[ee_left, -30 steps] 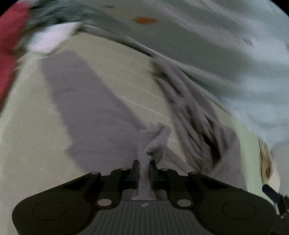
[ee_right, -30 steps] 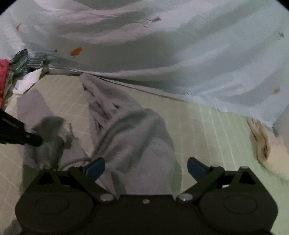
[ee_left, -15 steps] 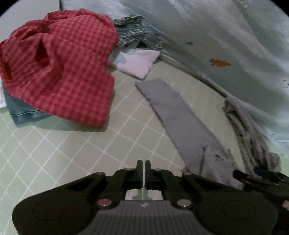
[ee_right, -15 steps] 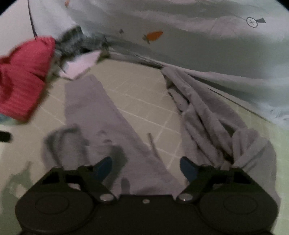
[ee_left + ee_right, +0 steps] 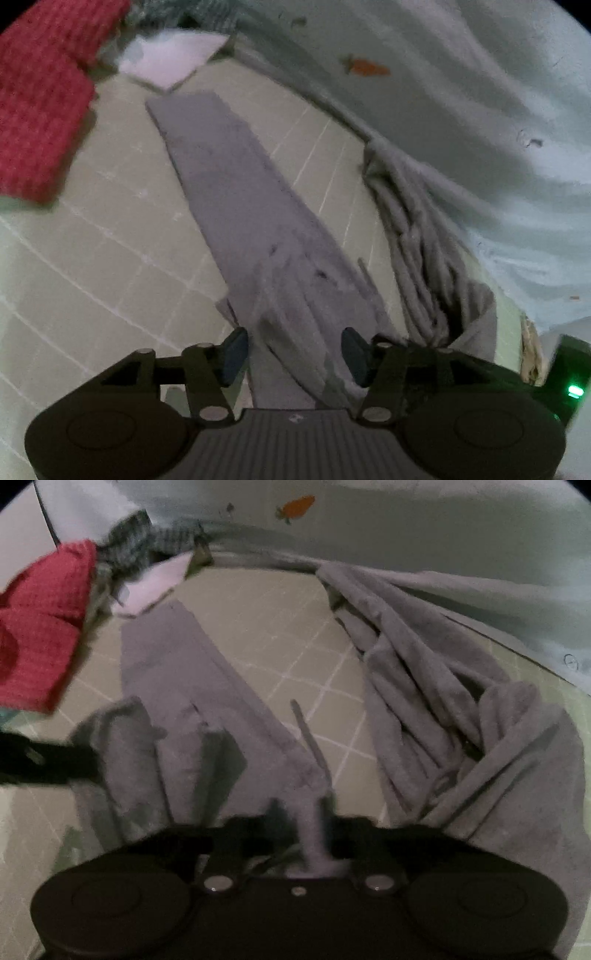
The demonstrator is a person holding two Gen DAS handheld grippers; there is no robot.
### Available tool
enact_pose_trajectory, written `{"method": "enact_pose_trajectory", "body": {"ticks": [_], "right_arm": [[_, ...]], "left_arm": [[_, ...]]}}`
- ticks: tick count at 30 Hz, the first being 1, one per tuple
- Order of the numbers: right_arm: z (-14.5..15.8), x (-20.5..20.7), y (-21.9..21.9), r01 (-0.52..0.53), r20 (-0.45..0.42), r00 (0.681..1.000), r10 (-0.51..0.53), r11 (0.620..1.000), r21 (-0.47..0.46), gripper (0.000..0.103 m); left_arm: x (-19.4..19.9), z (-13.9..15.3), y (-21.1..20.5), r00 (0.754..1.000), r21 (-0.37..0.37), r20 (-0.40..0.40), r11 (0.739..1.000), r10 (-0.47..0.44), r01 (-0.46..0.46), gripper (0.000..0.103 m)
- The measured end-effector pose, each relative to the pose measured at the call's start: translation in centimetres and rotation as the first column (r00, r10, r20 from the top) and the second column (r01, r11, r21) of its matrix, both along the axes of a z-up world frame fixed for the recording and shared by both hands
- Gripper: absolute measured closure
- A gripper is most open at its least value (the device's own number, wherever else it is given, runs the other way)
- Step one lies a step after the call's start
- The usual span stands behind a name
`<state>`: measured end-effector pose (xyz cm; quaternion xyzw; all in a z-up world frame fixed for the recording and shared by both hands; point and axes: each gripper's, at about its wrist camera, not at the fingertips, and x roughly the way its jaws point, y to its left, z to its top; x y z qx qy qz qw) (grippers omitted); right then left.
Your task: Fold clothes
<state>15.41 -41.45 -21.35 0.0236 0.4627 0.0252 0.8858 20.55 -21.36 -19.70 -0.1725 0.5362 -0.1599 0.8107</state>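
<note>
Lying on green gridded mat [image 5: 110, 266], grey trousers [image 5: 236, 192]; right tongs [image 5: 310, 834] pinch them, left tongs [image 5: 291, 354] opening

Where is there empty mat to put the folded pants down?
Bare green mat lies between the red checked cloth and the flat leg of the grey pants. A narrower bare wedge sits between that leg and the bunched leg. It is crowded near the clothes pile.

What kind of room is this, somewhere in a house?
Probably a home bedroom or laundry corner. Grey trousers are spread on a green grid-lined mat, a red checked garment is heaped with other clothes, and a pale blue sheet with a carrot print drapes behind, like bedding.
</note>
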Motion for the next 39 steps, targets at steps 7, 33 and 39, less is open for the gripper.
{"method": "enact_pose_trajectory", "body": {"ticks": [7,33,39], "right_arm": [[4.4,-4.3,-2.0,0.105,0.2,0.975,-0.101,0.994,-0.008,0.097],[2.3,-22.9,-20.4,0.772,0.252,0.634,-0.731,0.581,-0.256,0.098],[0.6,-22.3,-21.1,0.759,0.139,0.643,-0.753,0.601,-0.251,0.085]], "left_arm": [[-1.1,-0.4,0.1,0.999,0.083,-0.008,0.995,0.053,-0.052,0.096],[-3.1,7.6,10.4,0.865,0.334,0.313,0.808,0.391,-0.486,0.096],[-4.4,5.6,10.3,0.9,0.408,0.229,0.803,0.372,-0.435,0.09]]}}
